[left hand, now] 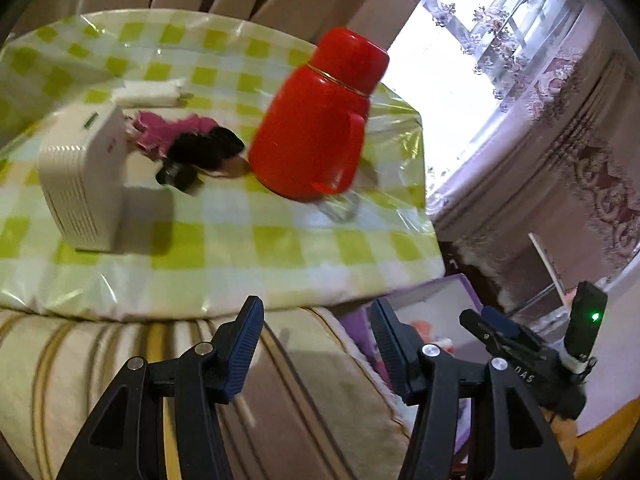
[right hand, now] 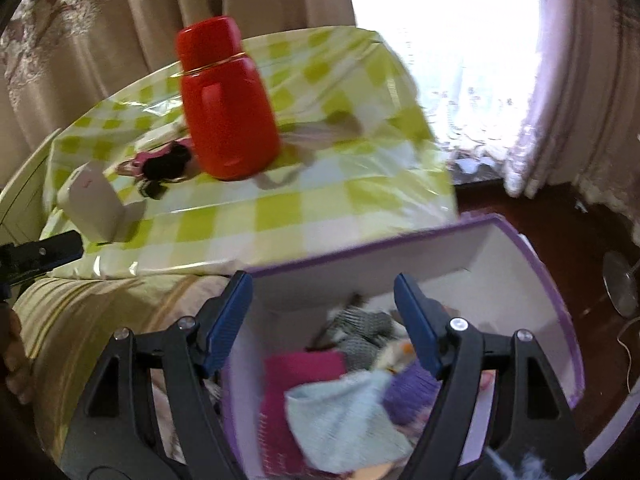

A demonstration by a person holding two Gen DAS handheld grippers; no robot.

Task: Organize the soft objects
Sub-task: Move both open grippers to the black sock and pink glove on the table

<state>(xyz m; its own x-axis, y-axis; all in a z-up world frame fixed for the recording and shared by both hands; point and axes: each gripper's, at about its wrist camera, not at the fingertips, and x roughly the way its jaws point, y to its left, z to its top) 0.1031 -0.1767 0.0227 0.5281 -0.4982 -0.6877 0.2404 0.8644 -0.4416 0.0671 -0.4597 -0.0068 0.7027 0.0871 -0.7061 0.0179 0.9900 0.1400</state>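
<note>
A purple-rimmed white box [right hand: 520,248] stands beside the table and holds several soft things: a pale blue cloth [right hand: 344,416], a magenta cloth [right hand: 304,364], a purple knit piece [right hand: 408,392] and a grey knit piece [right hand: 360,328]. My right gripper [right hand: 322,320] is open and empty over the box. My left gripper [left hand: 316,340] is open and empty above the striped cushion [left hand: 100,360], short of the table edge. A pink and black doll [left hand: 192,140] lies on the checked tablecloth [left hand: 240,240]; it also shows in the right wrist view [right hand: 164,164].
A red thermos jug [left hand: 316,120] stands mid-table, also in the right wrist view [right hand: 228,100]. A white boxy device [left hand: 80,176] sits left of the doll. A folded white cloth [left hand: 148,92] lies behind it. Curtains and a bright window lie beyond.
</note>
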